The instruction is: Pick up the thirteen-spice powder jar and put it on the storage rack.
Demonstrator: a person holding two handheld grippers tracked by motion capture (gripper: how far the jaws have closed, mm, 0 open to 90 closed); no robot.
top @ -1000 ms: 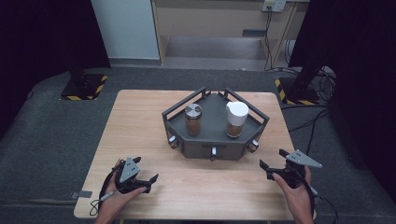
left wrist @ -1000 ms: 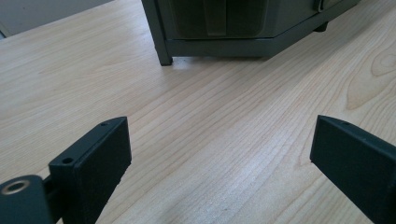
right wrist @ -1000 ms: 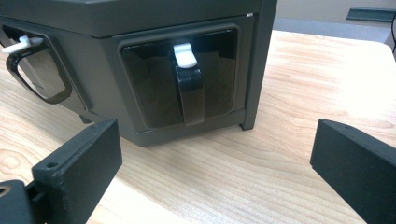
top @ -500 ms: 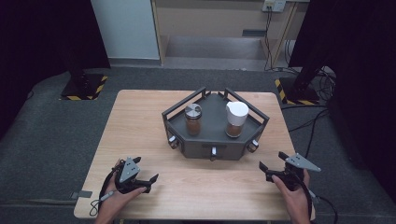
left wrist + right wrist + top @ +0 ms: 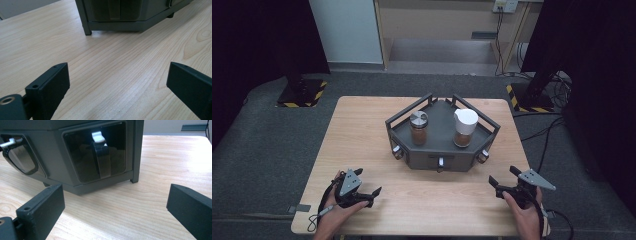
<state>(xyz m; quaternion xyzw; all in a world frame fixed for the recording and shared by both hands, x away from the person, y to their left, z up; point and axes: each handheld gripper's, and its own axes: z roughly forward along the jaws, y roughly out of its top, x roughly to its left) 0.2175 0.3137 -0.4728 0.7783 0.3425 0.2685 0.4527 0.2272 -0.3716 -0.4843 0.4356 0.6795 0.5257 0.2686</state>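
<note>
A dark grey six-sided rack [image 5: 439, 152] stands mid-table, also close ahead as the rack [image 5: 62, 162] and farther off as the rack [image 5: 115, 15]. On top stand a brown jar with a metal lid [image 5: 418, 127] and a brown jar with a white lid [image 5: 464, 128]. Small knobs stick out of its front faces, and a dark drawer front with a handle [image 5: 101, 161] faces the right gripper. My left gripper [image 5: 369, 185] rests open near the table's front left, jaws wide apart [image 5: 117, 92]. My right gripper [image 5: 504, 178] is open at the front right [image 5: 115, 215]. Both hold nothing.
The wooden table [image 5: 362, 135] sits on grey carpet. Black stands with yellow-striped bases [image 5: 302, 92] flank the far corners. Cables [image 5: 557, 85] lie on the floor at the right. Bare wood lies between the grippers and the rack.
The right gripper has drifted slightly toward the table's front edge. The left gripper and the rack have not moved.
</note>
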